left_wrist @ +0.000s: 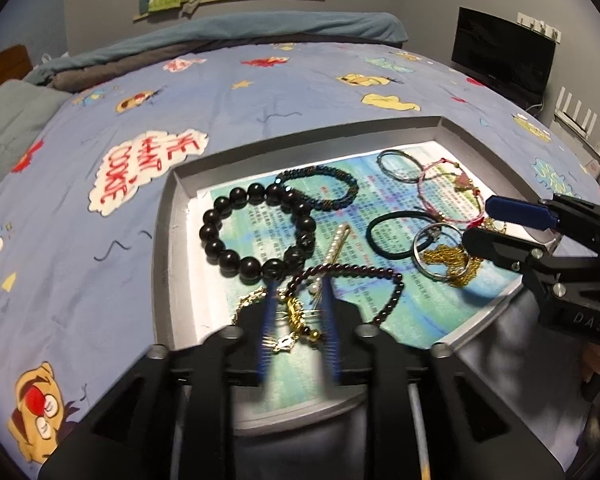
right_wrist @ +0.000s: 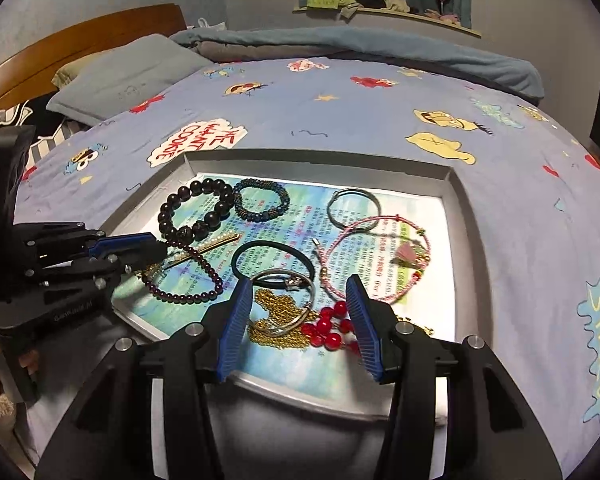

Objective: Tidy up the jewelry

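A grey tray [left_wrist: 172, 216] [right_wrist: 458, 216] lined with printed paper lies on the bed and holds jewelry. My left gripper [left_wrist: 300, 292] is open low over a gold pendant chain [left_wrist: 290, 320], beside a dark purple bead bracelet [left_wrist: 380, 272] [right_wrist: 188, 298] and a pearl clip [left_wrist: 340, 240]. My right gripper [right_wrist: 298, 286] is open over a gold chain [right_wrist: 278, 312], a silver bangle [right_wrist: 296, 280] and red beads [right_wrist: 328, 326]. A black bead bracelet [left_wrist: 220, 216] [right_wrist: 168, 208], a blue braided bracelet [left_wrist: 340, 184] [right_wrist: 260, 200], a black hair tie [left_wrist: 384, 232] [right_wrist: 260, 246] and a pink cord bracelet [right_wrist: 380, 264] lie further in.
The tray sits on a blue cartoon-print bedsheet [left_wrist: 100, 160] [right_wrist: 360, 112]. A grey pillow [right_wrist: 128, 72] and a wooden headboard [right_wrist: 80, 40] are at the far left. A rolled blanket [left_wrist: 260, 28] lies along the far edge. A black monitor [left_wrist: 504, 52] stands at the right.
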A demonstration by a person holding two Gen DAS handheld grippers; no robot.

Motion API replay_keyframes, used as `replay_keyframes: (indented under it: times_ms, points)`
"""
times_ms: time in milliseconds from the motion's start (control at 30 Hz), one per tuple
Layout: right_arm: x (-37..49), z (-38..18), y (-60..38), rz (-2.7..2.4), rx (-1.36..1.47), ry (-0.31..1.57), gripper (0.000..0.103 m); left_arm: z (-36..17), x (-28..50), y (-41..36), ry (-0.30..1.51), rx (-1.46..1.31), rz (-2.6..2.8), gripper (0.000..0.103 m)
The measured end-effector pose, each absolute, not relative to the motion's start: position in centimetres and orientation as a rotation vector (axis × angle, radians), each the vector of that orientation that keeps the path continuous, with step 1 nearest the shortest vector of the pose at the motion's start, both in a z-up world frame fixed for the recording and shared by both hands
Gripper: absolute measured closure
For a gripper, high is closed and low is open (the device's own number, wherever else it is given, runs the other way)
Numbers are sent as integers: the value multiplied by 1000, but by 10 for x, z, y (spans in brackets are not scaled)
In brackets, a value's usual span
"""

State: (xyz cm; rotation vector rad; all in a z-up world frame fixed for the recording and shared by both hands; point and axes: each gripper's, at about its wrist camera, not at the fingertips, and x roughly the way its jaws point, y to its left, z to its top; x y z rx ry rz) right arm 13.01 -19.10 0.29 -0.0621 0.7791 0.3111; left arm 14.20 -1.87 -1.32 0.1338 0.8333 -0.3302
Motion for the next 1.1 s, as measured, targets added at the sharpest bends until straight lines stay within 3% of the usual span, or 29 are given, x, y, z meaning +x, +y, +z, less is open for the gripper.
replay_keyframes:
  times_ms: [67,133,167,233,333,400,767,867,933,1100]
  points:
    - [126,6,-197,304,-52,770,54,-7,139,-19,826,137,-325,75]
    - [120,11,-205,296,-36,765,53,0,134,-16,816,126,-316,59]
    - [118,14,-207,296,-30,761,49,5,131,-14,806,122,-302,46]
    - [110,21,-214,289,-24,742,41,13,125,-10,795,124,-292,45]
    - [98,31,-222,280,-27,724,38,25,114,-4,791,119,-273,41]
    - [91,37,-226,283,-26,719,33,29,106,-1,793,114,-262,23]
    - [56,38,-240,302,41,750,6,29,62,3,860,95,-191,20]
    - [54,41,-240,297,59,760,6,28,57,6,887,50,-164,18]
    - [53,42,-240,293,63,769,6,32,52,5,865,58,-151,9]
    - [52,44,-232,234,40,800,6,34,55,8,846,6,-130,7]
